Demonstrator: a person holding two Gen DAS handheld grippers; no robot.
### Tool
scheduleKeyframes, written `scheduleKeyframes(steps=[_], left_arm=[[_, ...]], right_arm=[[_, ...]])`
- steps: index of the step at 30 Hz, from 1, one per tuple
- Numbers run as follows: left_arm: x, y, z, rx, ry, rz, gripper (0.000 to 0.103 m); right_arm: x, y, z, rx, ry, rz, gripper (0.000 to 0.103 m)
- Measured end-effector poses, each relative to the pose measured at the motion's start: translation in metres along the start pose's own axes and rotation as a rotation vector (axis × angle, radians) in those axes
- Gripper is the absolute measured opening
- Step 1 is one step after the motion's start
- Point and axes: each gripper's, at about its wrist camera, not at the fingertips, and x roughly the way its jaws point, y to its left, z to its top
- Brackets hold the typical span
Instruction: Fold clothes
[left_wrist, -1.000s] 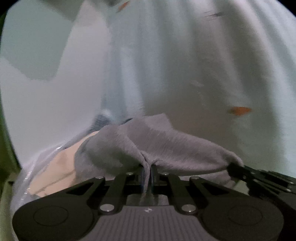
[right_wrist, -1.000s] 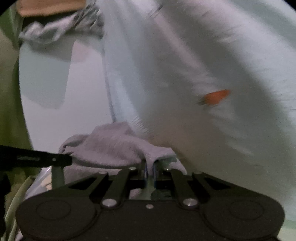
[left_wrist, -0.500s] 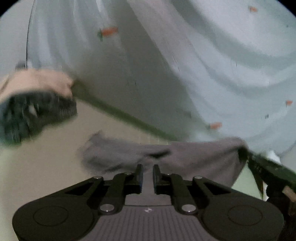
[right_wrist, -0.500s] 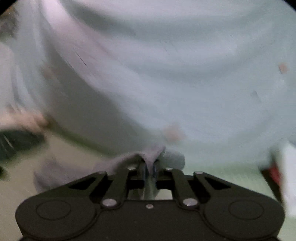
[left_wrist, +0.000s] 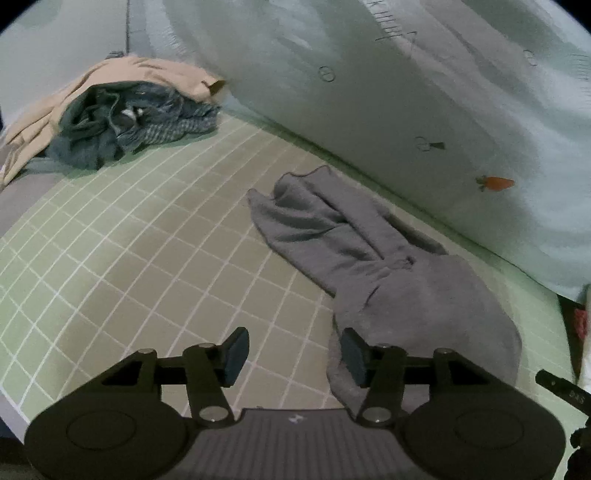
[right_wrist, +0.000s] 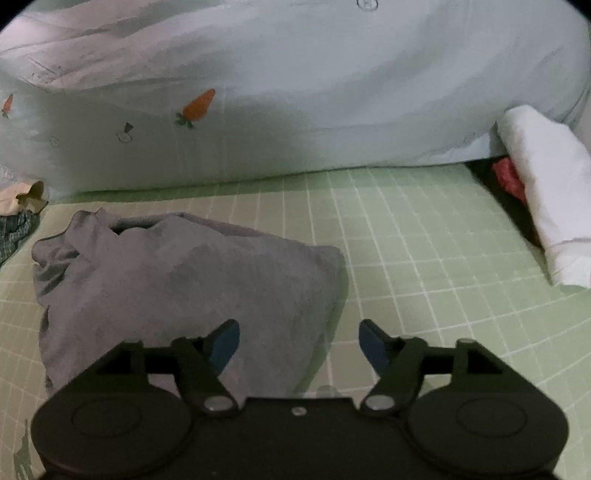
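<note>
Grey garment (left_wrist: 388, 266) lies crumpled on green grid sheet (left_wrist: 147, 240); left gripper (left_wrist: 293, 354) and right gripper (right_wrist: 299, 345) both spread wide, holding nothing.

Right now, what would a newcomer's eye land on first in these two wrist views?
Probably the crumpled grey garment lying on the green checked sheet, just ahead of both open grippers, left and right, neither holding anything. Next, the pale blue duvet with its orange carrot print bunched along the far side. Then the heap of beige and blue clothes at the far left.
</note>
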Motion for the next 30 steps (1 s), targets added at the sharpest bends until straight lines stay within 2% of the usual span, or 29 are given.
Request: scheduleKeyframes(steps=[3, 5, 7, 17, 20, 25, 30], left_arm=[[0.014, 0.001, 0.011, 0.009, 0.015, 0.021, 0.063], [0.025, 0.0, 0.022, 0.029, 0.026, 0.03, 0.065], [0.04, -0.001, 0.036, 0.051, 0.038, 0.036, 0.073], [0.145, -0.006, 0.111, 0.075, 0.128, 0.049, 0.08], [0.176, -0.007, 0.122, 0.062, 0.163, 0.054, 0.08], [0.198, -0.014, 0.133, 0.048, 0.179, 0.049, 0.08], [0.208, -0.029, 0.137, 0.092, 0.17, 0.04, 0.08]], right_arm=[[0.011, -0.001, 0.003, 0.018, 0.02, 0.003, 0.08], [0.021, -0.004, 0.01, 0.079, 0.026, -0.003, 0.083], [0.033, -0.007, 0.017, 0.136, 0.032, -0.009, 0.084], [0.112, 0.01, 0.075, 0.168, 0.088, -0.069, 0.088], [0.137, 0.029, 0.089, 0.017, 0.091, -0.078, 0.088], [0.165, 0.068, 0.105, -0.153, 0.103, 0.04, 0.088], [0.19, 0.116, 0.11, -0.309, 0.121, 0.166, 0.088]])
